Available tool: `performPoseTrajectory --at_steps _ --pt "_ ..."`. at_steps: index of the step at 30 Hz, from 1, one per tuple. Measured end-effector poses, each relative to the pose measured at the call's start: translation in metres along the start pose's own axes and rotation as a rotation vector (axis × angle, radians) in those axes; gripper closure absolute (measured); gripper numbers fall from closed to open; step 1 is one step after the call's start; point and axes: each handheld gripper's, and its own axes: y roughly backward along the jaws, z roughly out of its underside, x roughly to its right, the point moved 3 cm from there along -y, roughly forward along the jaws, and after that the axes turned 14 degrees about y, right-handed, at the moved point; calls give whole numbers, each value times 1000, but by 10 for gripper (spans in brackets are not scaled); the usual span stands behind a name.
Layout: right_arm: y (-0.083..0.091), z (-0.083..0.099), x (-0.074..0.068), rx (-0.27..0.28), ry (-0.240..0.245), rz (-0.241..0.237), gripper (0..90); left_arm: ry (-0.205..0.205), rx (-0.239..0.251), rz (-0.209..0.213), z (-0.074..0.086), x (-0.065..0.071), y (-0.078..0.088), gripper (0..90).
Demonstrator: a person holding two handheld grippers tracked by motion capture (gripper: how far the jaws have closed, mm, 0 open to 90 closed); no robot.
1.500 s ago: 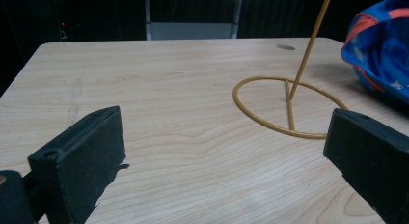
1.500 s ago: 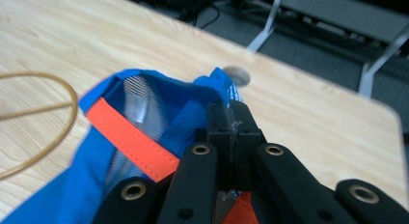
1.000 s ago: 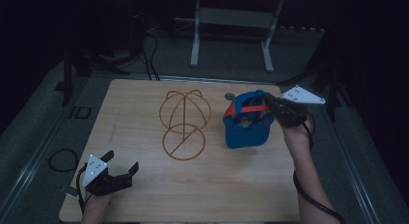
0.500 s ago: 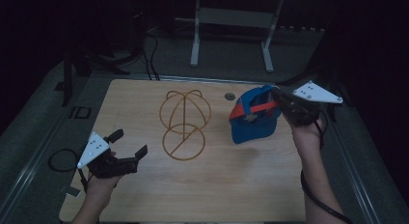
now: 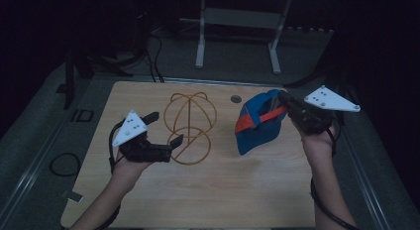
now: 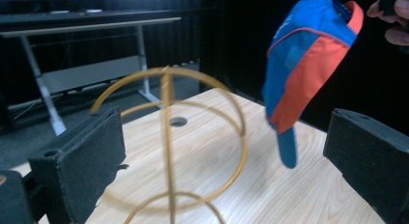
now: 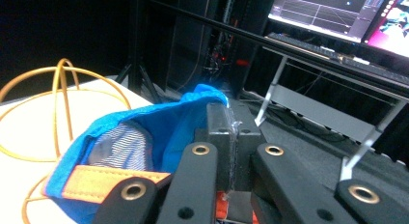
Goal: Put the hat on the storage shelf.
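Progress looks about halfway: right gripper (image 5: 286,102) is clamped on the blue-and-orange cap (image 5: 257,123), held clear of the surface (image 5: 223,190) right of centre. Left gripper (image 5: 166,128), jaws wide and empty, flanks the wire stand (image 5: 189,127); capping it remains.

The cap (image 5: 258,122) is blue with an orange panel and an orange strap. It hangs in the air above the right side of the table (image 5: 223,190), pinched at its rim by the right claw (image 5: 283,102), whose jaws are closed flat on the fabric. Its opening is turned towards that claw, showing a striped lining inside, and what seems to be the blue brim points down. The wire stand (image 5: 189,126) is golden, made of crossing hoops, and stands upright mid-table, just left of the cap and apart from it.
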Motion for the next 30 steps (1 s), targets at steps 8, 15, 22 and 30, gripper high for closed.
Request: performPoseTrajectory --at_steps 8,15,22,30 --pt "1 -1 -2 -2 -5 2 897 -37 -32 75 -20 26 -38 13" --pt "2 -5 -7 -2 12 -11 896 -66 -71 142 -30 52 -68 14" --pt "4 -12 -12 17 22 -18 897 -65 -81 185 -36 68 -89 49" --pt "2 -17 -17 25 34 -32 896 -71 -133 215 -38 79 -115 55"
